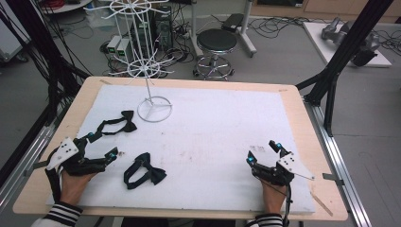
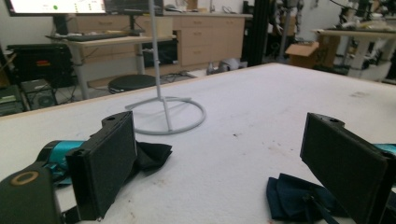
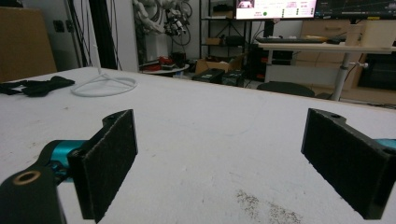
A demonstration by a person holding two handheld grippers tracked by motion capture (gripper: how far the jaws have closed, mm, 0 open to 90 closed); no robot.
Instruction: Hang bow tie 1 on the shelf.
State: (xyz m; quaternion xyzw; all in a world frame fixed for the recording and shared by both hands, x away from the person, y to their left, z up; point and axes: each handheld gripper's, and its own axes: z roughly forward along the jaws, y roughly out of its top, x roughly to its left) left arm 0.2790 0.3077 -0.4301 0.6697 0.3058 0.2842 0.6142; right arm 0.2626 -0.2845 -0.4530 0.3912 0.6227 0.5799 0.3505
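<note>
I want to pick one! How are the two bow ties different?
The far bow tie lies near the white stand; the near bow tie lies closer to the table's front edge. The far one's strap stretches out sideways; the near one's curls in a loop. Both are dark and lie flat beside the open left tool.

No lettering, label, brand or number can be read anywhere; the bright monitor screens (image 2: 56, 6) (image 3: 275, 8) at the back of both gripper views are too blurred to make out
</note>
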